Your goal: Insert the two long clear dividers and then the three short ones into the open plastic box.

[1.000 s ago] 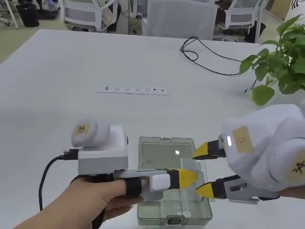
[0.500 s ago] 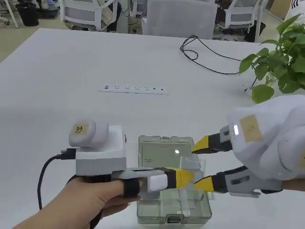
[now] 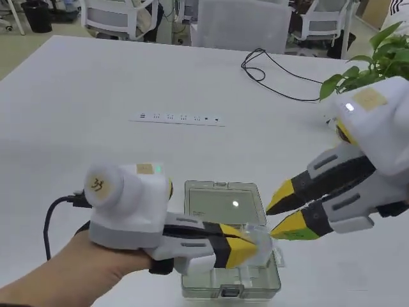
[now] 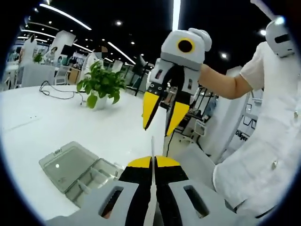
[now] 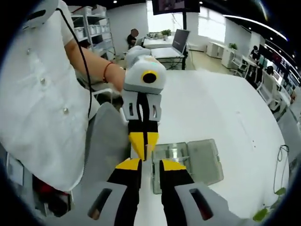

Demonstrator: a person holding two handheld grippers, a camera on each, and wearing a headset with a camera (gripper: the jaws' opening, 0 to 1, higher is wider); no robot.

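The clear plastic box sits at the near table edge with its lid flat open behind it. My left gripper hovers over the box, shut on a clear divider. In the left gripper view the divider shows edge-on, rising from the shut left gripper. My right gripper faces it from the right, open, tips just short of the divider. In the right gripper view the right gripper stands open below the left gripper, with the box beyond.
A white power strip lies mid-table. A black cable loops at the back and a green plant stands at the far right. Office chairs line the table's far edge.
The right gripper has risen and swung to the right, its jaws now closer together and pointing down-left at the divider. The left gripper has tilted, still holding the divider over the box.
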